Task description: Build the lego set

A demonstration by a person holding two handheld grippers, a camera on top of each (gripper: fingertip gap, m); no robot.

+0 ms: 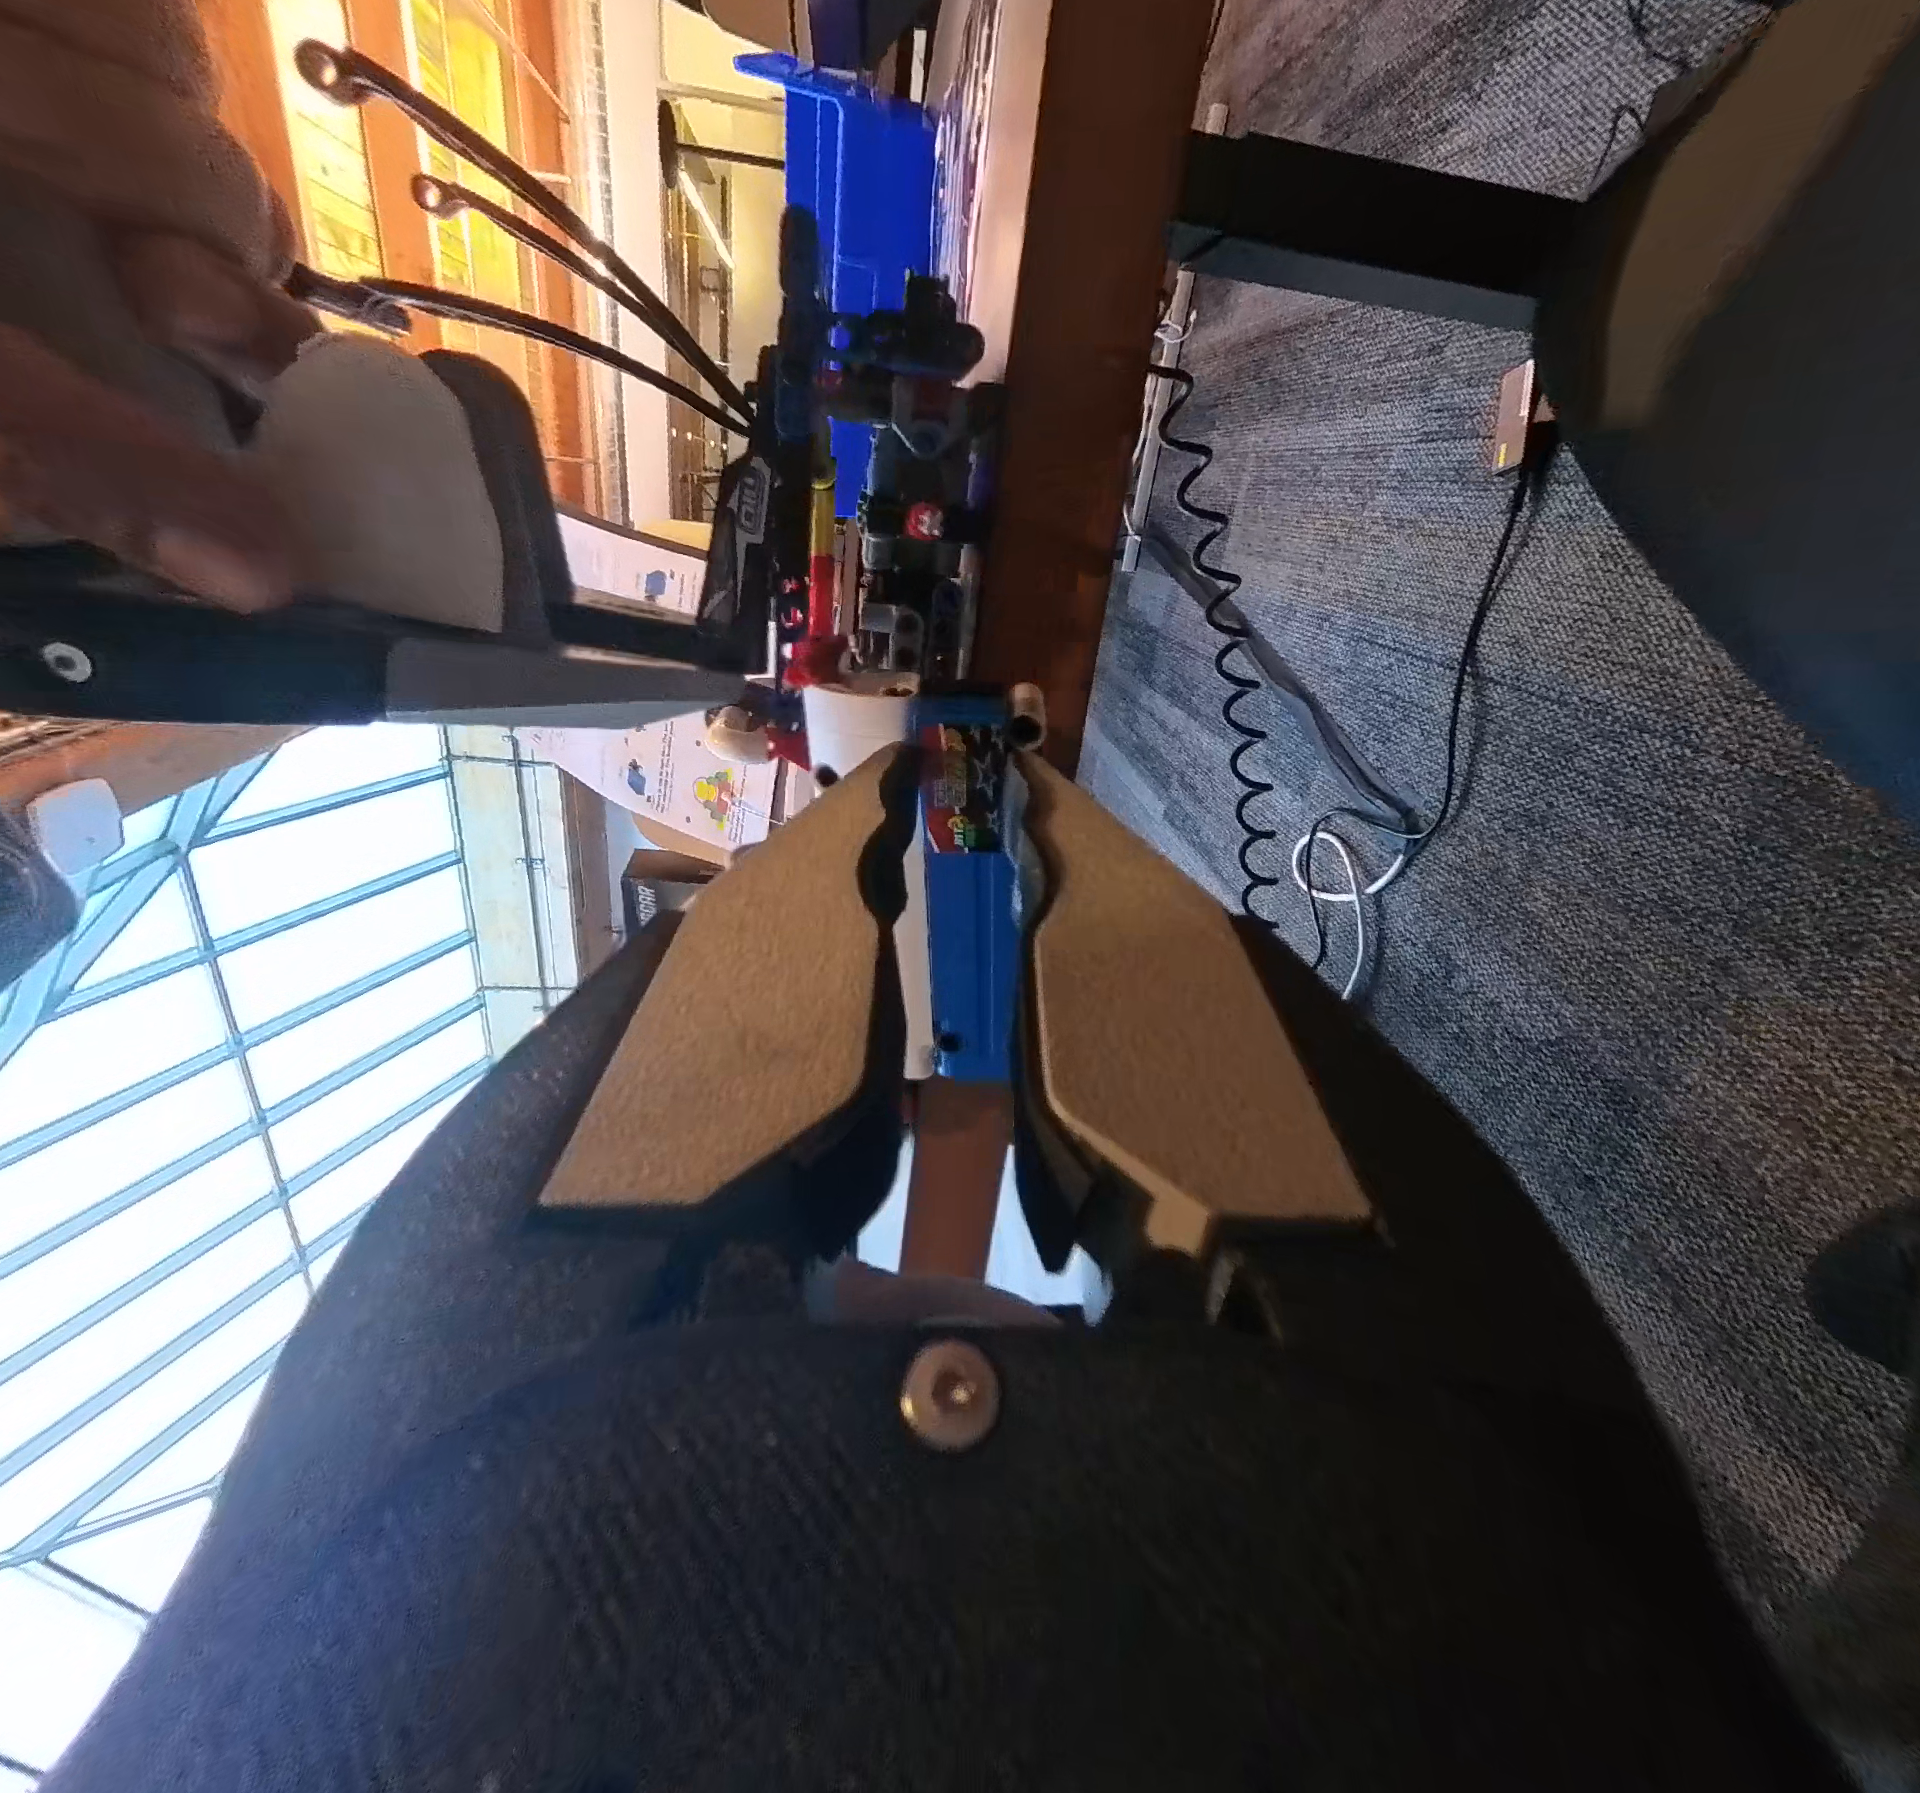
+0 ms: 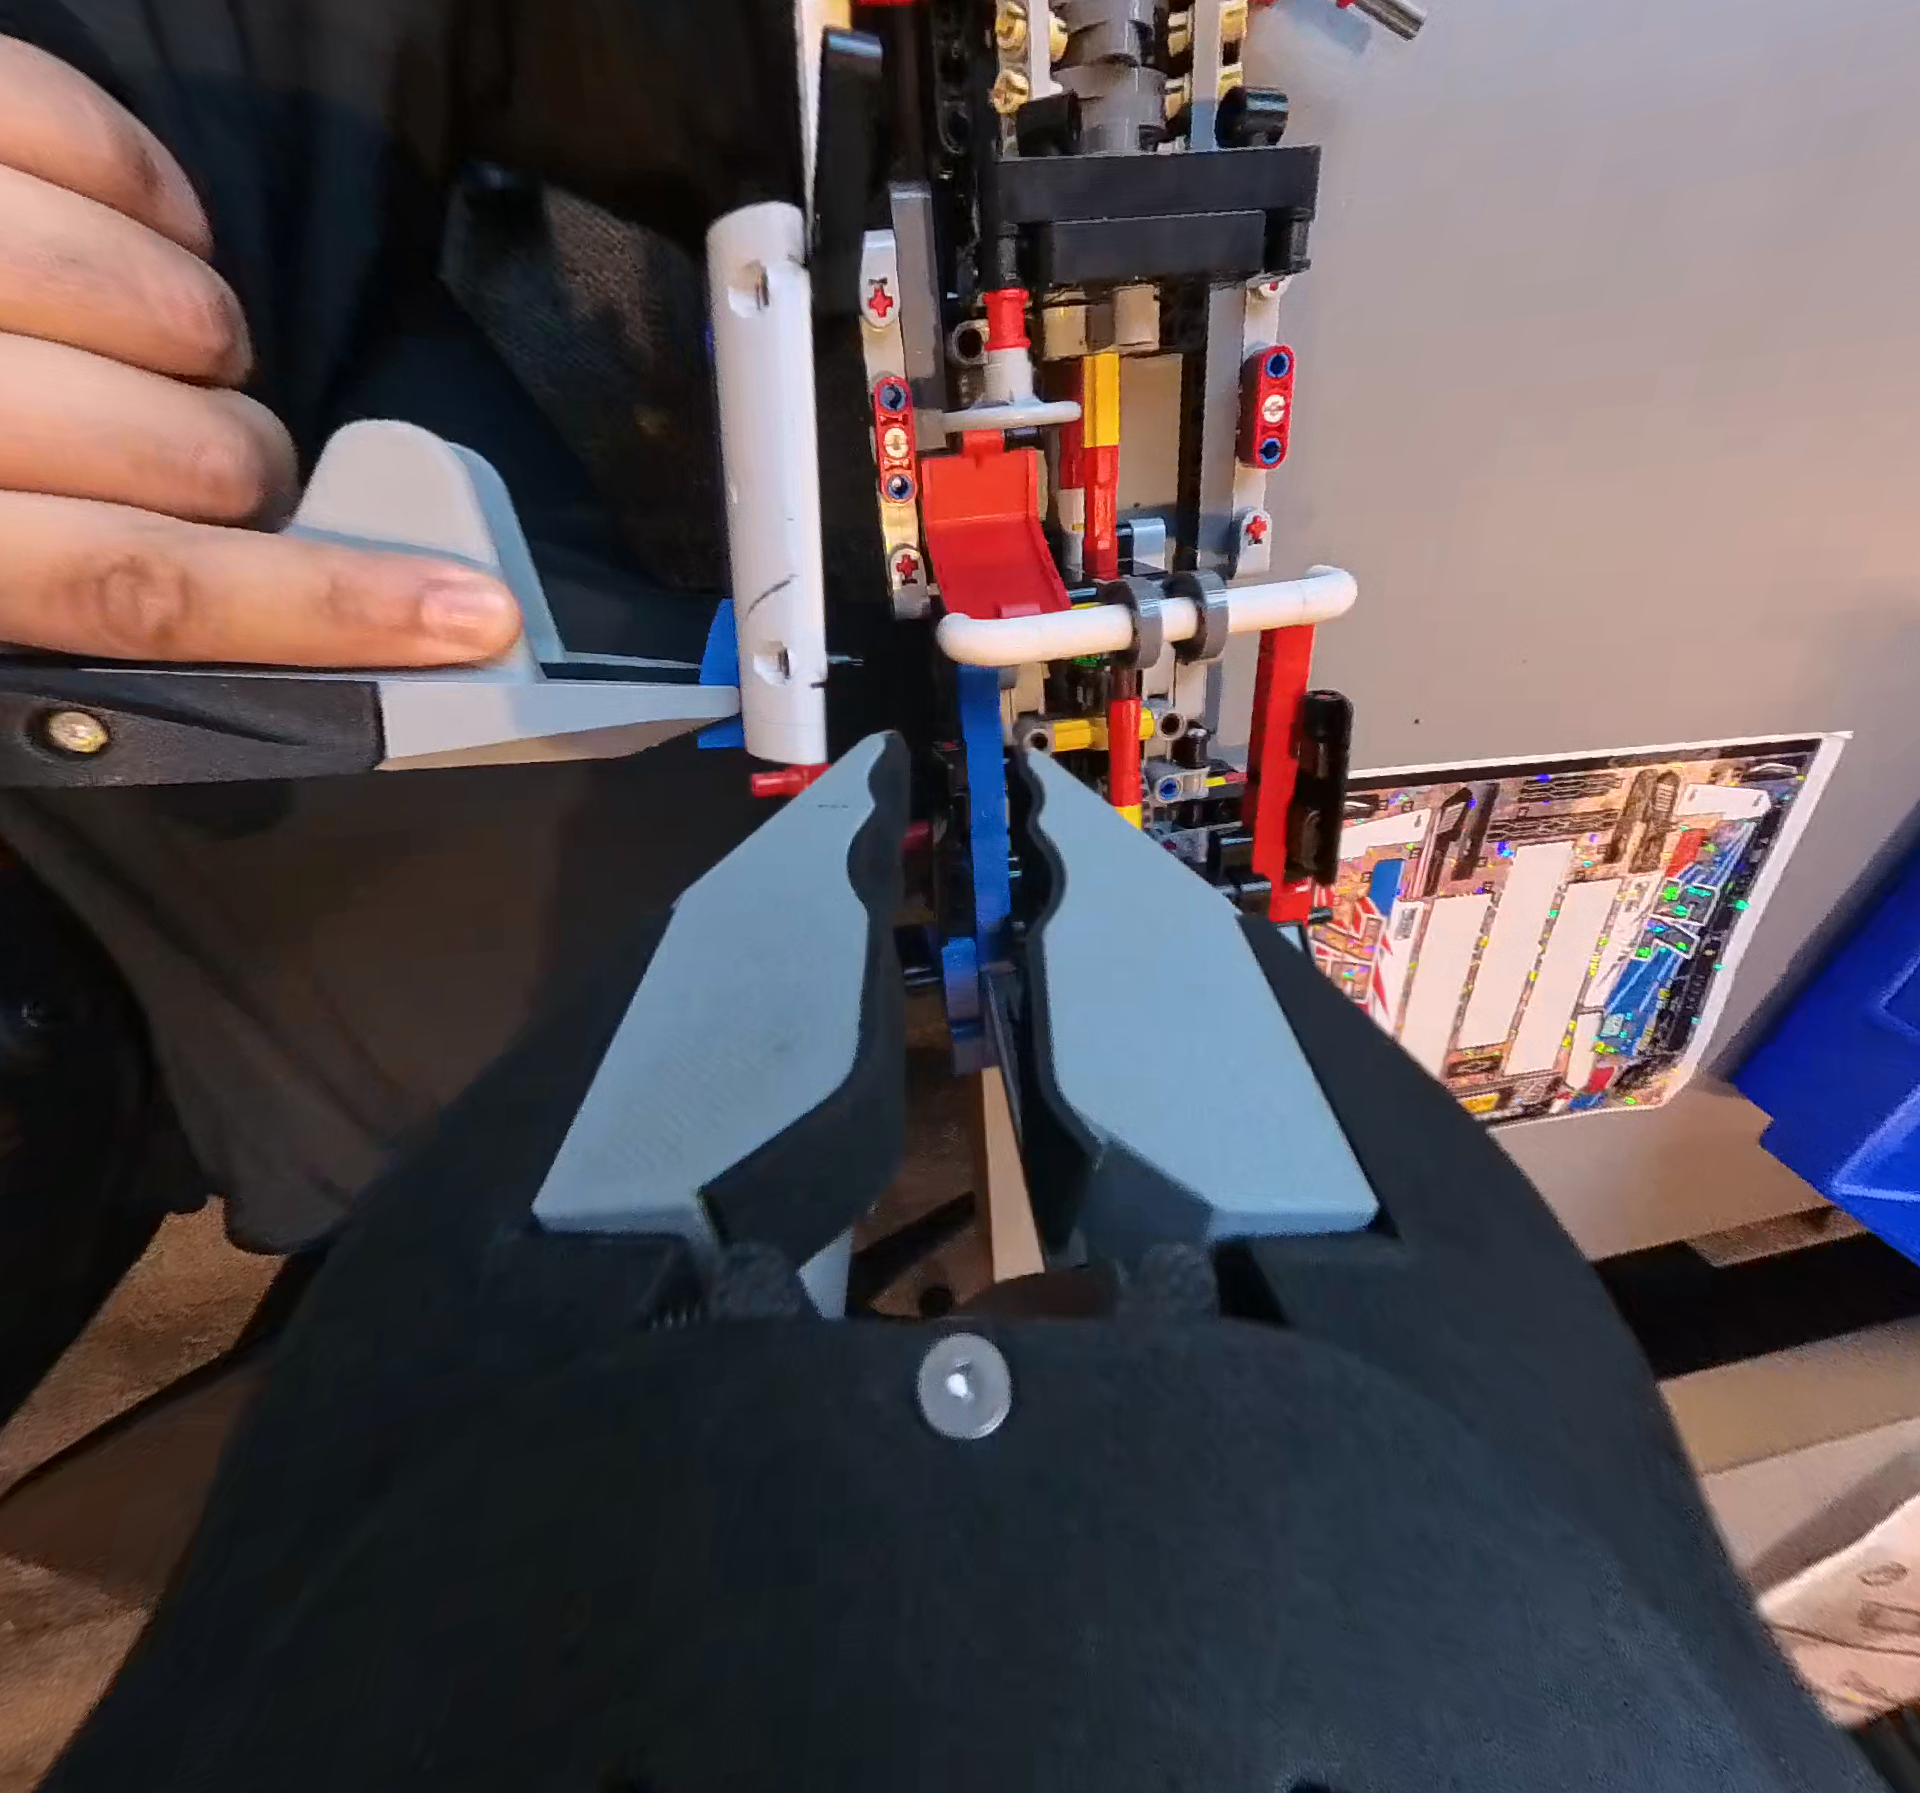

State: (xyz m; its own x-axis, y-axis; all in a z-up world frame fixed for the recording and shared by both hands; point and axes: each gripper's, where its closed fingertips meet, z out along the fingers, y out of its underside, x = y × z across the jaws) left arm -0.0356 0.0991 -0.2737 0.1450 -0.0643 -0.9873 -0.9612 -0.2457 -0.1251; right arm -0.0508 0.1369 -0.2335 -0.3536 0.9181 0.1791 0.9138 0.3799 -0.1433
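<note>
model: the half-built lego model (image 2: 1101, 413) is held off the desk between the two grippers, its long axis running away from the right wrist camera.
panel: a blue panel (image 1: 966, 902) with a printed sticker sits at the model's near-left flank, beside a white panel (image 2: 771, 486).
left gripper: the left gripper (image 1: 961, 787) has its jaws closed on the blue panel, whose far end meets the model.
right gripper: the right gripper (image 2: 961, 787) has its jaws clamped on a blue beam (image 2: 982, 808) at the model's near end.
hand: a hand (image 2: 187, 413) rests on the left gripper's trigger, left of the model.
around: a sticker sheet (image 2: 1538, 922) lies right of the model on the desk (image 2: 1621, 309); a blue bin (image 2: 1860, 1047) stands beyond the sheet.
risk, misalignment: if the panel's pins do not line up with the model's holes, pushing would likely twist the panel in the jaws rather than seat it. I cannot tell from these views whether they line up.
risk, leverage: the right grip is on one thin beam, so a hard push from the left could flex or pop that beam off.
risk, drop: with nothing under the model, a slip of either grip could let it fall and shed parts.
risk, sticker: the jaws press on the printed face and may scuff it.
</note>
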